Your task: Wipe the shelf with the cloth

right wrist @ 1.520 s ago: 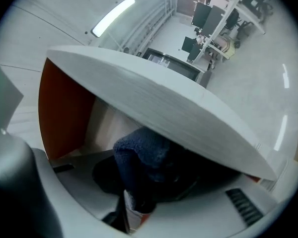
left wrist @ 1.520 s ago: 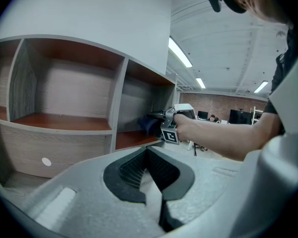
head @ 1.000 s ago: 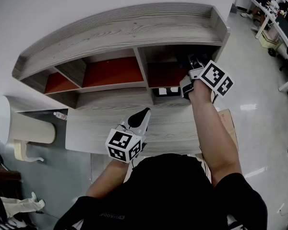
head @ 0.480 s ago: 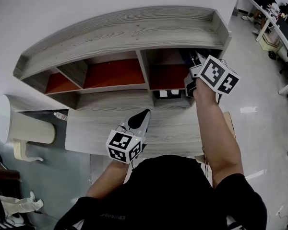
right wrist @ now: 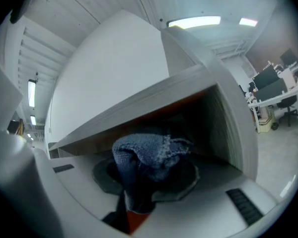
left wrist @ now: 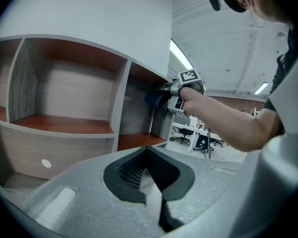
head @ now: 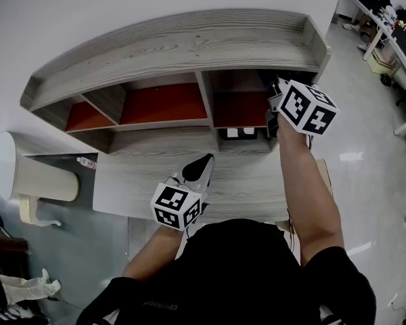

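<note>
Nearest is the person's black-shirted torso (head: pixel 237 269), with a bare forearm reaching out on each side. The left gripper (head: pixel 204 160) is a white plastic two-jaw tool with a square-marker cube. It hovers low over the near part of the pale grey wood-grain desk top (head: pixel 128 185), its dark ribbed pads (left wrist: pixel 131 170) meeting at the tips with nothing between them. It points toward the shelf, well apart from it. A brown cardboard box (head: pixel 323 171) shows just past the desk's right edge. Farther out, the right forearm (head: pixel 304 181) stretches across the desk and carries the right gripper (right wrist: pixel 149 175), the same kind of tool, into the rightmost of 3 open compartments. Its jaws are clamped on the crumpled blue woven cloth (right wrist: pixel 145 151), which bunches out ahead of the pads. The cloth sits high in that compartment, just under the top board and near the right side wall; whether it touches the wood cannot be told. The grey wood-grain shelf unit with orange-red inner panels (head: pixel 169 46) stands along the desk's far edge against a white wall. A small clear bottle (head: pixel 86 162) lies near the desk's left end, beside a white rounded cabinet (head: pixel 17 175). Far right, office desks (head: pixel 392 32) stand on a glossy floor.
</note>
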A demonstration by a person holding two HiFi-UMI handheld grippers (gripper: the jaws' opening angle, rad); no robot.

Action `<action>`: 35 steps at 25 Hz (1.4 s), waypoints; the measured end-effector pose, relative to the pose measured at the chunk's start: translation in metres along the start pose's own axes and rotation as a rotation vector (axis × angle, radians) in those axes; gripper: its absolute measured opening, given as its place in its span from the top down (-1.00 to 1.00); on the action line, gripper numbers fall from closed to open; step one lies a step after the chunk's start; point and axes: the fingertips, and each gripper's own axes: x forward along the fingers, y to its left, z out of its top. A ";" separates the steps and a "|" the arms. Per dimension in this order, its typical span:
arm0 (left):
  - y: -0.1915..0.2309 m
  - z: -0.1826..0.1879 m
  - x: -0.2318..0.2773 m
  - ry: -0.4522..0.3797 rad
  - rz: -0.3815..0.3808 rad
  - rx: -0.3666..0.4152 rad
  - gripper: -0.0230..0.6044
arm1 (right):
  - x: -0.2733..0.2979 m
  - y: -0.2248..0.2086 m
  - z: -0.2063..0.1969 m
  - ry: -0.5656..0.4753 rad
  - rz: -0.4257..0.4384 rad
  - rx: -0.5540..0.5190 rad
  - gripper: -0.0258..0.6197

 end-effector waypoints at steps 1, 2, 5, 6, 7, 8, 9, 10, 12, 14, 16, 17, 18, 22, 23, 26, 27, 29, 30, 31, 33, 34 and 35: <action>0.000 0.000 0.000 0.000 0.000 0.000 0.90 | 0.000 0.000 0.000 0.002 -0.008 -0.027 0.60; 0.000 0.000 0.001 0.001 -0.001 -0.001 0.90 | 0.001 0.001 0.000 0.005 -0.014 -0.053 0.60; 0.001 -0.001 0.000 0.000 -0.002 -0.001 0.90 | 0.003 0.007 -0.002 0.015 -0.023 -0.118 0.60; 0.001 -0.001 0.000 0.000 -0.001 -0.001 0.90 | 0.004 0.010 -0.004 0.018 -0.023 -0.136 0.60; 0.002 -0.002 -0.001 -0.001 0.000 -0.002 0.90 | 0.005 0.013 -0.005 0.022 -0.021 -0.151 0.60; 0.003 -0.002 -0.001 -0.001 0.001 -0.003 0.90 | 0.006 0.016 -0.007 0.026 -0.017 -0.161 0.60; 0.004 -0.002 -0.002 -0.002 0.003 -0.004 0.90 | 0.008 0.020 -0.009 0.030 -0.012 -0.166 0.60; 0.004 -0.002 -0.003 -0.002 0.005 -0.005 0.90 | 0.010 0.024 -0.011 0.035 -0.005 -0.169 0.60; 0.006 -0.003 -0.005 -0.003 0.009 -0.008 0.90 | 0.012 0.032 -0.015 0.043 0.009 -0.175 0.60; 0.009 -0.004 -0.008 -0.004 0.014 -0.011 0.90 | 0.015 0.040 -0.019 0.050 0.023 -0.184 0.60; 0.012 -0.005 -0.011 -0.006 0.020 -0.016 0.90 | 0.019 0.049 -0.024 0.057 0.036 -0.192 0.60; 0.014 -0.006 -0.012 -0.007 0.024 -0.019 0.90 | 0.021 0.053 -0.025 0.060 0.043 -0.196 0.60; 0.016 -0.006 -0.014 -0.009 0.028 -0.021 0.90 | 0.023 0.058 -0.027 0.063 0.049 -0.199 0.60; 0.023 -0.008 -0.021 -0.012 0.045 -0.031 0.90 | 0.031 0.076 -0.031 0.068 0.073 -0.227 0.60; 0.025 -0.009 -0.023 -0.013 0.049 -0.033 0.90 | 0.032 0.081 -0.032 0.070 0.078 -0.242 0.60; 0.030 -0.010 -0.027 -0.015 0.063 -0.038 0.90 | 0.037 0.095 -0.037 0.081 0.093 -0.303 0.60; 0.032 -0.010 -0.029 -0.016 0.067 -0.040 0.90 | 0.038 0.099 -0.039 0.087 0.098 -0.326 0.60; 0.034 -0.010 -0.031 -0.018 0.075 -0.043 0.90 | 0.041 0.106 -0.043 0.099 0.103 -0.376 0.60; 0.036 -0.010 -0.032 -0.019 0.078 -0.044 0.90 | 0.042 0.109 -0.044 0.104 0.105 -0.398 0.60; 0.037 -0.010 -0.032 -0.020 0.080 -0.045 0.90 | 0.043 0.112 -0.046 0.107 0.108 -0.416 0.60; 0.038 -0.011 -0.033 -0.021 0.084 -0.048 0.90 | 0.045 0.117 -0.047 0.112 0.115 -0.434 0.60; 0.038 -0.011 -0.033 -0.021 0.085 -0.049 0.90 | 0.046 0.120 -0.048 0.112 0.119 -0.437 0.60; 0.038 -0.011 -0.033 -0.022 0.086 -0.051 0.90 | 0.047 0.122 -0.048 0.112 0.123 -0.440 0.60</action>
